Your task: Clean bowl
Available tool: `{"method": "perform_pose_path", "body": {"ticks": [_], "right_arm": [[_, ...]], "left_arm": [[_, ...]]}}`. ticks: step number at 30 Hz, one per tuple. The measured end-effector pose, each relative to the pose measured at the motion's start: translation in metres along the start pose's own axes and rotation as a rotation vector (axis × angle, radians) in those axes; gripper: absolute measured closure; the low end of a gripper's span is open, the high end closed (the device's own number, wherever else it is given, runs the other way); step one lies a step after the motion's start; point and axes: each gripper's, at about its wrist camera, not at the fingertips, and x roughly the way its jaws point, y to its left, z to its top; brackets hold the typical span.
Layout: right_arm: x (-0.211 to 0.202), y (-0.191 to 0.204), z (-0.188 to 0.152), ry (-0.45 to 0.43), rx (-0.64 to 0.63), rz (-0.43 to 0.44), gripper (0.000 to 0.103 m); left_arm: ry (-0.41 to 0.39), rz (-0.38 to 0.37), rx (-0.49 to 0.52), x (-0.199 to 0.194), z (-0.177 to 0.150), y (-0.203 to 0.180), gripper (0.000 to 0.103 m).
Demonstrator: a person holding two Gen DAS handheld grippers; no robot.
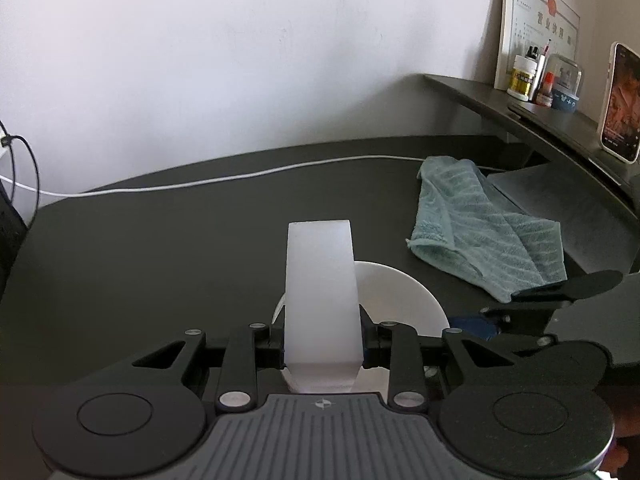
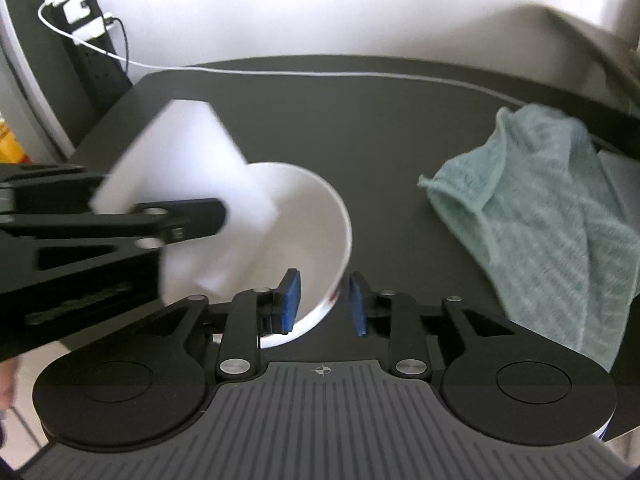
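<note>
My left gripper (image 1: 322, 340) is shut on a white sponge block (image 1: 320, 288) that sticks out forward over the white bowl (image 1: 400, 300). In the right wrist view the sponge (image 2: 188, 168) reaches from the left into the bowl (image 2: 304, 232), which sits tilted on the dark table (image 2: 380, 128). My right gripper (image 2: 324, 302) straddles the bowl's near rim, one blue pad (image 2: 290, 300) inside and the other outside, closed on it. The sponge and the left gripper (image 2: 180, 220) hide part of the bowl's inside.
A crumpled teal towel (image 2: 552, 224) lies on the table to the right of the bowl. A white cable (image 1: 240, 178) runs along the back edge. A raised shelf (image 1: 480, 92) at right carries bottles (image 1: 524, 78) and a phone (image 1: 620, 104). A power strip (image 2: 76, 8) hangs at far left.
</note>
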Motion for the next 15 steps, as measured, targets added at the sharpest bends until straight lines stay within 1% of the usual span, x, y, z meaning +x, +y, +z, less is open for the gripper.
{"method": "perform_pose_path", "body": {"ticks": [1,3,6,9,12,13,14,15], "right_arm": [[0.001,0.002,0.001,-0.012,-0.034,-0.017,0.081],[0.002,0.005,0.003,-0.037,-0.106,-0.051,0.090],[0.005,0.014,0.011,-0.060,-0.253,-0.099,0.091],[0.013,0.017,0.021,-0.056,-0.365,-0.068,0.092],[0.016,0.020,0.026,-0.042,-0.403,-0.037,0.091],[0.015,0.020,0.026,-0.038,-0.388,-0.031,0.091],[0.013,0.019,0.026,-0.037,-0.360,-0.028,0.088],[0.011,0.018,0.025,-0.036,-0.332,-0.025,0.082]], "left_arm": [[0.000,0.003,0.005,0.001,0.000,-0.001,0.072],[0.004,0.006,0.008,0.000,-0.001,0.000,0.072],[0.010,-0.008,0.000,-0.003,-0.003,0.002,0.072],[0.015,-0.017,-0.017,-0.008,-0.007,0.004,0.073],[0.020,-0.022,-0.042,-0.010,-0.009,0.007,0.073],[0.020,-0.016,-0.044,-0.010,-0.009,0.007,0.073],[0.019,-0.004,-0.042,-0.010,-0.009,0.006,0.073],[0.017,0.007,-0.037,-0.010,-0.008,0.006,0.073]]}}
